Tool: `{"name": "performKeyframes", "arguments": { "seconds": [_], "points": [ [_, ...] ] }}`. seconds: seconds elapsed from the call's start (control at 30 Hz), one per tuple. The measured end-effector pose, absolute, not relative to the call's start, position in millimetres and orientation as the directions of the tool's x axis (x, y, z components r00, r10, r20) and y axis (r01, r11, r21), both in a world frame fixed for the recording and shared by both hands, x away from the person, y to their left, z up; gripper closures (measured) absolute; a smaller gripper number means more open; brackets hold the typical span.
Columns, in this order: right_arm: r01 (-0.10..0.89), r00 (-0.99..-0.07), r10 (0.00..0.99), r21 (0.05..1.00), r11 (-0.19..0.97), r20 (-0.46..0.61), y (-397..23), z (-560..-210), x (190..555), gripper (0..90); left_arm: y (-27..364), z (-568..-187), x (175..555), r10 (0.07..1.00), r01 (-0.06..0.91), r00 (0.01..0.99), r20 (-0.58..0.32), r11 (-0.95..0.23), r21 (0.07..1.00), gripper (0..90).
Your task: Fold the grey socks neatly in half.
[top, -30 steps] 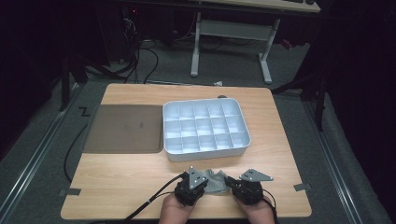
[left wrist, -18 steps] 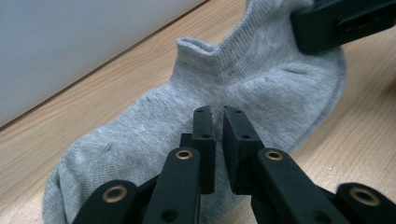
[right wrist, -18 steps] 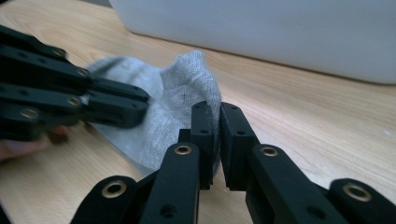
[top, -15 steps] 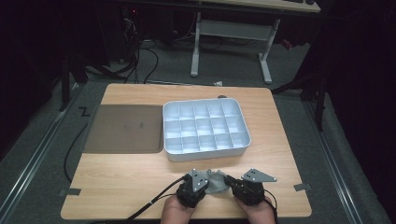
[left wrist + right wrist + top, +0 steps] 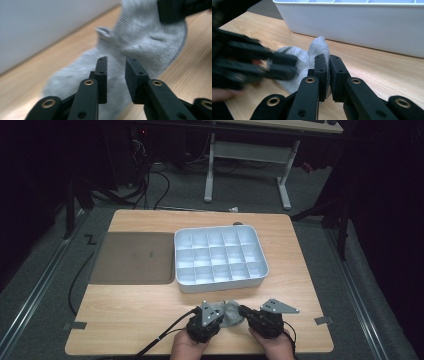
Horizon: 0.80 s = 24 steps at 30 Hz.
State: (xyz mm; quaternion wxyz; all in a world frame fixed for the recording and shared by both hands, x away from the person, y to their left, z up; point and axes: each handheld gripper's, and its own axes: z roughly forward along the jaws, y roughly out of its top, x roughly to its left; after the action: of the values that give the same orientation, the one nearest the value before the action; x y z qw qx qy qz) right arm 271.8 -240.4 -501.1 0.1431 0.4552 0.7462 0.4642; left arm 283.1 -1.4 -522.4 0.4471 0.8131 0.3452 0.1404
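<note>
Pinching soft ribbed grey sock (image 5: pixel 318 50) — right tongs (image 5: pixel 329 65) clamped.

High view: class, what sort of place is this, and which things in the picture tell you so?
Probably a lab or workshop set up for recording, not a home: a plain wooden table on grey carpet, loose cables across the floor, and a bare metal desk frame behind.
</note>
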Motion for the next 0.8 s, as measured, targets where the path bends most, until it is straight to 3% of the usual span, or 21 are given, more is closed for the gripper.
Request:
{"name": "performKeyframes", "arguments": {
  "seconds": [0.23,0.4,0.5,0.67,0.8],
  "points": [
    [0.552,-0.532,0.82,0.82,0.149,0.209,-243,-503,274,85.6,61,-516,286,0.698,0.48,0.687,-0.202,-0.226,0.848,63.5],
    [0.551,-0.533,0.822,0.819,0.158,0.201,-240,-503,272,85.5,58,-530,292,0.698,0.527,0.68,-0.224,-0.253,0.811,61.4],
    [0.543,-0.539,0.822,0.822,0.172,0.184,-238,-502,271,85.5,56,-535,300,0.686,0.576,0.671,-0.282,-0.242,0.781,61.4],
    [0.531,-0.535,0.828,0.828,0.179,0.165,-236,-499,269,85.4,58,-536,304,0.677,0.613,0.659,-0.328,-0.23,0.756,75.4],
    [0.532,-0.535,0.831,0.826,0.188,0.155,-233,-499,270,85.4,56,-535,300,0.678,0.597,0.666,-0.311,-0.235,0.767,80.6]
  ]
}}
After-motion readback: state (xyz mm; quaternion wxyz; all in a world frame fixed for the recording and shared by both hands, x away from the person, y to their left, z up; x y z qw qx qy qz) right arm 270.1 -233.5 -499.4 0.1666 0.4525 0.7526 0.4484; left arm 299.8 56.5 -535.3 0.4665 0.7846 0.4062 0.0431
